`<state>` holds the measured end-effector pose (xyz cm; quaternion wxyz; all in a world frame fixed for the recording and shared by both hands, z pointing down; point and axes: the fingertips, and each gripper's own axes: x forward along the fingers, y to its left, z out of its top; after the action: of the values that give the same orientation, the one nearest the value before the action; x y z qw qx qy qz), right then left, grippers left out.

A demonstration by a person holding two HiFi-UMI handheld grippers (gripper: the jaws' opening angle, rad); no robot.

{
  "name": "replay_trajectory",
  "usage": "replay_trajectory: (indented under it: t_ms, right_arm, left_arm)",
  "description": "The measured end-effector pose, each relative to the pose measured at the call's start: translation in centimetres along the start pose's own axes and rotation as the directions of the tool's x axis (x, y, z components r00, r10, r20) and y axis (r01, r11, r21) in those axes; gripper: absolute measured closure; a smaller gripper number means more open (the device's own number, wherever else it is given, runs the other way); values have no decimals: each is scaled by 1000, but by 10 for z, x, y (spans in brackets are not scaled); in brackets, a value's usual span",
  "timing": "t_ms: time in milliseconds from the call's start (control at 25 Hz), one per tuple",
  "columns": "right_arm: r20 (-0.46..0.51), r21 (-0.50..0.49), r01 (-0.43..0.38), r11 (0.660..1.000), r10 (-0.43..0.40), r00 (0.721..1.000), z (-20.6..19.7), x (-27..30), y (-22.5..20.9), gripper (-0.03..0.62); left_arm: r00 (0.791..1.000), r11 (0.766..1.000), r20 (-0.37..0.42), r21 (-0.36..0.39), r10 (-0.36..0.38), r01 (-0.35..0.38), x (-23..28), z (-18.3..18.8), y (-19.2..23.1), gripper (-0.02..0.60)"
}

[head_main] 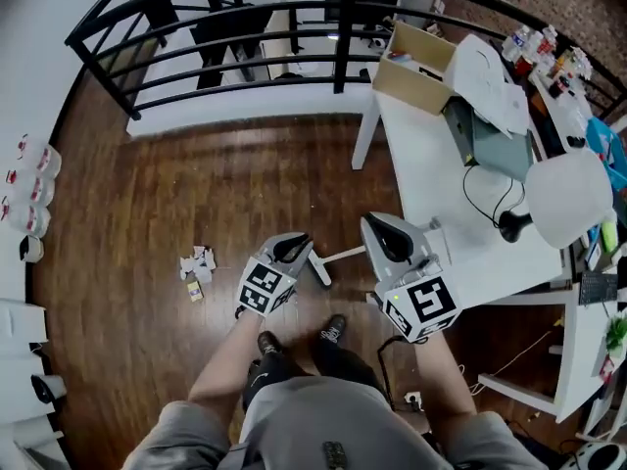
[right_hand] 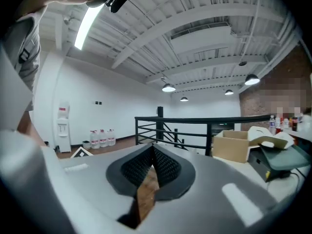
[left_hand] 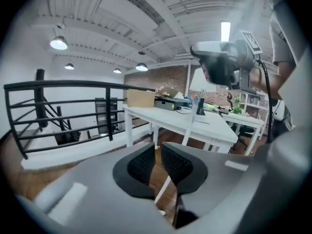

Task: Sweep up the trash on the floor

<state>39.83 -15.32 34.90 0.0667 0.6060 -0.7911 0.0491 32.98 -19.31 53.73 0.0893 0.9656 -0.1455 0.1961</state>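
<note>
- Paper scraps [head_main: 197,265]: a loose cluster on the wooden floor [head_main: 147,223], left of both hands and apparently not yet swept.
- Left tongs [head_main: 292,249]: slightly parted and empty (no broom or dustpan in sight). Risk: light scraps would likely scatter if nudged by bare tongs.
- Right tongs [head_main: 389,240]: clenched on nothing, close beside the white bench [head_main: 431,194]. Risk: a careless swing could strike its edge or leg.

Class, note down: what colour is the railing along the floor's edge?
The railing is black; the head view shows it best.
</note>
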Motion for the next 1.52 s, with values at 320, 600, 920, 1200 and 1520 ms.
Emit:
replay_trajectory:
  t_ms: [320, 600, 920, 1200, 1520]
  right_arm:
    - [29, -30, -265, 964, 266, 964, 40, 85, 179, 594]
    - [-10, -67, -442, 894, 443, 897, 54, 127, 312, 594]
    - [-28, -134, -522, 842, 524, 852, 67, 137, 390, 594]
    - [-26, -132, -536, 834, 537, 843, 72, 139, 417, 594]
    - [-17, -141, -522, 841, 525, 851, 75, 138, 424, 594]
  left_arm:
    - [944, 962, 186, -38, 274, -272, -209, 51, 57, 577]
    - [895, 919, 232, -202, 382, -340, -342, 41, 74, 577]
    - [848, 885, 262, -202, 461, -419, -424, 36, 83, 577]
    - [840, 881, 271, -203, 470, -427, -450, 29, 80, 577]
    - [832, 875, 276, -208, 481, -437, -463, 24, 87, 577]
